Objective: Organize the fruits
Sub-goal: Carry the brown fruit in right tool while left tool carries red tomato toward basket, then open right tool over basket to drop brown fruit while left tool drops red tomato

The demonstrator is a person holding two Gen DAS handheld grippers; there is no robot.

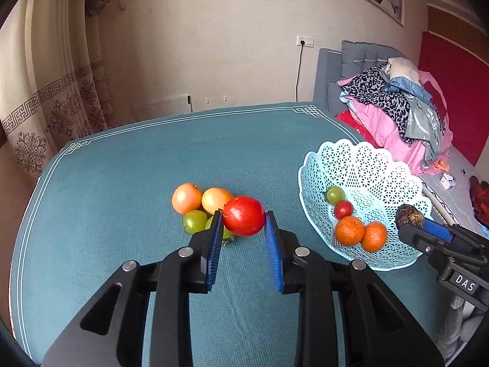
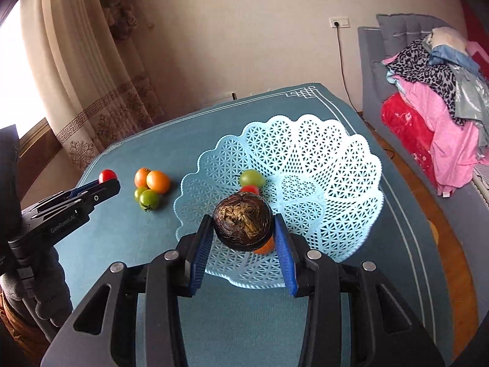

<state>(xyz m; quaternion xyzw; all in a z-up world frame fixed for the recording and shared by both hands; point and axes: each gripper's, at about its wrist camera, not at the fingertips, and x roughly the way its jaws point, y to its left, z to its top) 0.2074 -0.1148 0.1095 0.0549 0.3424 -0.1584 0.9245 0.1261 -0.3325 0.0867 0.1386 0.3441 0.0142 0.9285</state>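
My left gripper (image 1: 243, 224) is shut on a red tomato (image 1: 243, 215) and holds it above the teal table, over a small heap of two orange fruits (image 1: 187, 198) and two green tomatoes (image 1: 195, 221). My right gripper (image 2: 243, 229) is shut on a dark brown wrinkled fruit (image 2: 243, 221) and holds it over the near part of the pale blue lattice basket (image 2: 321, 189). The basket (image 1: 366, 165) holds a green tomato (image 1: 335, 194), a small red tomato (image 1: 343, 209) and two oranges (image 1: 350, 230). The left gripper also shows in the right wrist view (image 2: 105, 182).
The table wears a teal cloth (image 1: 137, 168) with a white border line. A grey sofa with a pile of clothes (image 1: 397, 107) stands to the right. Patterned curtains (image 1: 45, 107) hang at the left. A power cable runs down the back wall.
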